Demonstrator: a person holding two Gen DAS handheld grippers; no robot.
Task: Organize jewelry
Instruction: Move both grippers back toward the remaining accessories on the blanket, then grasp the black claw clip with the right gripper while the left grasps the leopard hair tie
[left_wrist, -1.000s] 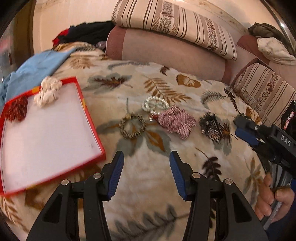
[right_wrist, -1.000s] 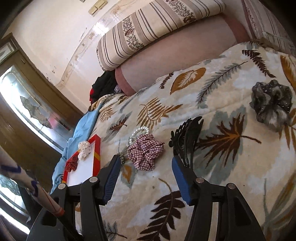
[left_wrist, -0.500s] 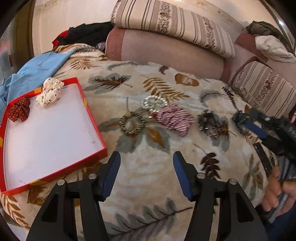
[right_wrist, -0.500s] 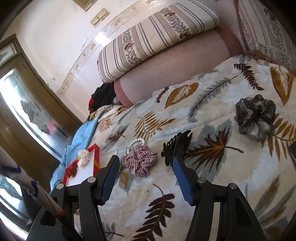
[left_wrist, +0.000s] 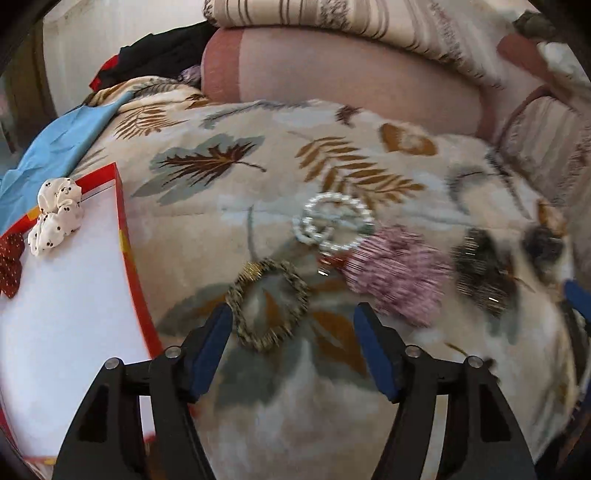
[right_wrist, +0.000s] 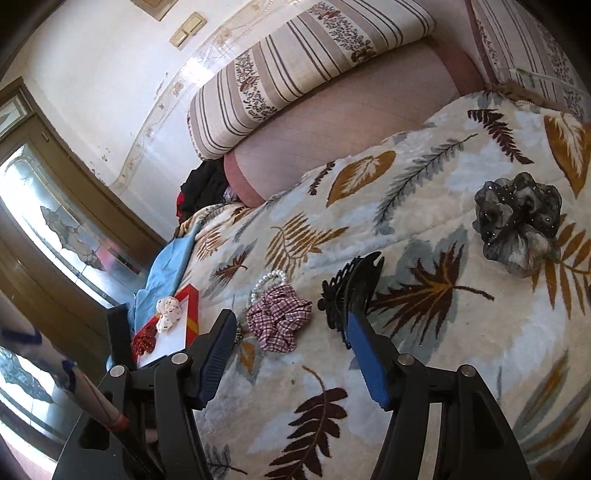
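A red-rimmed white tray (left_wrist: 127, 236) at the left holds a white dotted scrunchie (left_wrist: 57, 216) and a red one (left_wrist: 10, 264). My left gripper (left_wrist: 291, 321) is open and empty, just short of a gold-and-black ring hair tie (left_wrist: 267, 306). Beyond lie a pearl bracelet (left_wrist: 334, 223), a pink plaid scrunchie (left_wrist: 397, 277) and a black claw clip (left_wrist: 480, 275). My right gripper (right_wrist: 290, 332) is open and empty near the plaid scrunchie (right_wrist: 279, 319) and the claw clip (right_wrist: 345, 291). A grey scrunchie (right_wrist: 519, 223) lies to the right.
Everything lies on a leaf-patterned blanket (left_wrist: 332, 166) over a bed. Striped cushions and a pink bolster (right_wrist: 332, 122) line the far side. A blue cloth (left_wrist: 55, 140) lies behind the tray. A door with patterned glass (right_wrist: 55, 229) stands at the left.
My left gripper has moved forward and down toward the gold-and-black ring hair tie, which now lies close before its fingers. My right gripper has drawn back slightly. Both stay open.
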